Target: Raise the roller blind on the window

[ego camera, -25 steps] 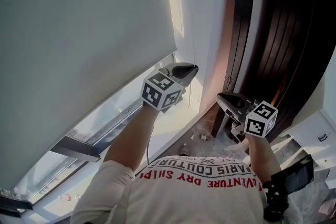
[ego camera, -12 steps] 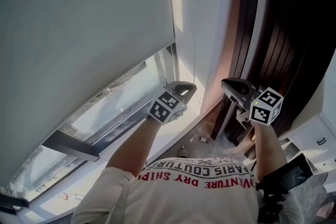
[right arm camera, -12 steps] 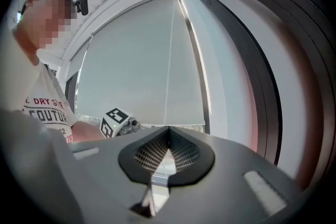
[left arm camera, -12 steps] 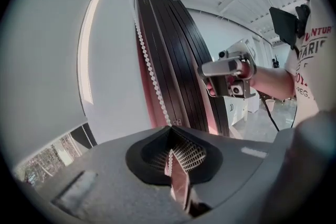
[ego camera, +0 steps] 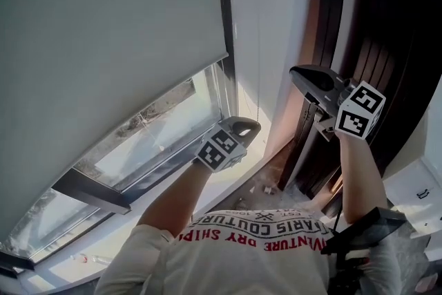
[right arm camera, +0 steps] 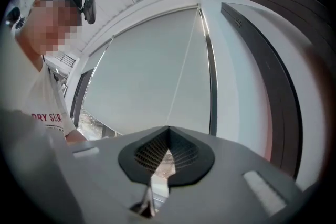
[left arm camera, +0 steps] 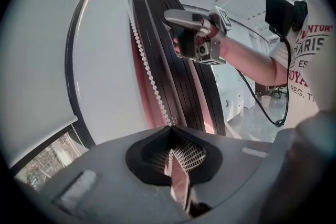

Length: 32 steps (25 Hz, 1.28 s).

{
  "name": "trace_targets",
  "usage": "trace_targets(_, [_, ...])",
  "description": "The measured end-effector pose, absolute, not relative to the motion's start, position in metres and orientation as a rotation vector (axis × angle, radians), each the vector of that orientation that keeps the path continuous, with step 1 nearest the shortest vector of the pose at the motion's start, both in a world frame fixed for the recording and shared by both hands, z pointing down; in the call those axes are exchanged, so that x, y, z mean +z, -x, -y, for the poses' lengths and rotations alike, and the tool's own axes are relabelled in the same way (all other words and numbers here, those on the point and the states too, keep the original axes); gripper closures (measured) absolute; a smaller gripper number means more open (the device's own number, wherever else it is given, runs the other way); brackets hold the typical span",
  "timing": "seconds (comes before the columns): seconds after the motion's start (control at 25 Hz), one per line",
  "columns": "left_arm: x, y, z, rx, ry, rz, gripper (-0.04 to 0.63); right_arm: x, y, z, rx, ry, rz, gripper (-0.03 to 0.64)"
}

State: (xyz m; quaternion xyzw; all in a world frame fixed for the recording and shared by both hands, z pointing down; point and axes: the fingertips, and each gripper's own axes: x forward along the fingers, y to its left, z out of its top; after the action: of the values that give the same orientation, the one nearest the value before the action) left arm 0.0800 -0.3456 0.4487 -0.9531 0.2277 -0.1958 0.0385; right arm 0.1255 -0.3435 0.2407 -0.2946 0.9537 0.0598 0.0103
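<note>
The pale grey roller blind (ego camera: 103, 24) covers the upper window, and glass (ego camera: 159, 128) shows under its bottom edge. A white bead chain (ego camera: 259, 59) hangs beside the blind's right end. My left gripper (ego camera: 255, 124) is shut on that chain low down; in the left gripper view the chain (left arm camera: 147, 68) runs straight into its closed jaws (left arm camera: 169, 128). My right gripper (ego camera: 293, 71) is held higher and to the right, shut, with nothing seen in it. From the left gripper view the right gripper (left arm camera: 168, 16) stands apart from the chain. In the right gripper view the chain (right arm camera: 184, 68) is a thin line beyond the closed jaws (right arm camera: 168, 127).
Dark wooden panels (ego camera: 387, 31) stand at the right, close behind the right gripper. A white wall strip (ego camera: 276, 24) lies between them and the window. A dark frame bar (ego camera: 90, 193) crosses the lower glass. Small debris (ego camera: 266, 183) lies on the floor below.
The right gripper has risen and rolled, staying shut. The left gripper has come down with the chain. More glass shows under the blind's bottom edge.
</note>
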Motion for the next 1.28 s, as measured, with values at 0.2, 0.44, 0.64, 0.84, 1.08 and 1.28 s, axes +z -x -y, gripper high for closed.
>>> trace_targets(0.2, [0.448,-0.094,0.328,-0.609,3.005,-0.612,0.594,0.222,-0.117,0.341,0.167,0.82,-2.932,0.612])
trace_targets(0.44, [0.448,-0.097,0.328,-0.626,3.024,-0.573,0.594,0.213,-0.101,0.355,0.158,0.79,-2.944,0.549])
trace_targets(0.64, [0.447,-0.099,0.331,-0.598,3.058,-0.548,0.594,0.206,-0.079,0.376,0.135,0.76,-2.972,0.525])
trace_targets(0.84, [0.448,-0.099,0.333,-0.588,3.075,-0.556,0.592,0.198,-0.067,0.382,0.121,0.717,-2.956,0.588])
trace_targets(1.08, [0.45,-0.092,0.341,-0.587,3.085,-0.572,0.594,0.197,-0.069,0.386,0.042,0.673,-2.926,0.611])
trace_targets(1.28, [0.449,-0.096,0.344,-0.592,3.03,-0.591,0.592,0.196,-0.07,0.383,0.121,0.694,-2.953,0.611])
